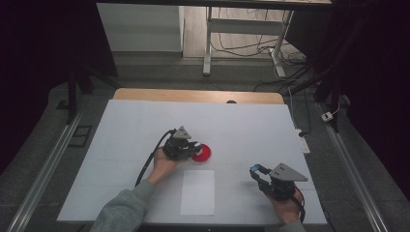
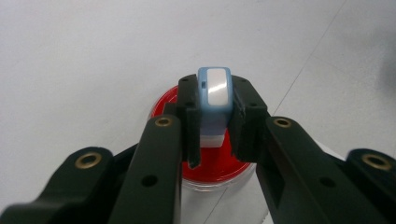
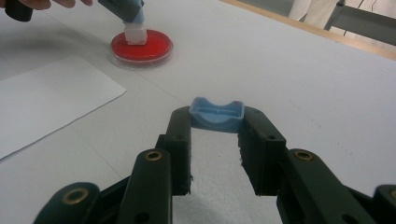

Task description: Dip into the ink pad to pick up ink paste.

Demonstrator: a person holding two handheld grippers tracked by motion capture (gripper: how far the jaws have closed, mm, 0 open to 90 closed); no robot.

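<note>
Smearing is risked if the stamp (image 2: 214, 100), clenched in the left jaws, is dragged across the red ink pad (image 2: 161, 100) while its cap (image 3: 216, 115) is gripped by the right jaws.

Blue-white stamp (image 2: 214, 100) upright, base on red ink pad (image 3: 141, 48); blue cap (image 3: 216, 115) well apart.

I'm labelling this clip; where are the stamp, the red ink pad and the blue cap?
stamp (image 2: 214, 100): left gripper view, its blue top.
red ink pad (image 3: 149, 50): right gripper view, bare red surface.
blue cap (image 3: 216, 115): right gripper view, its front wall.
</note>
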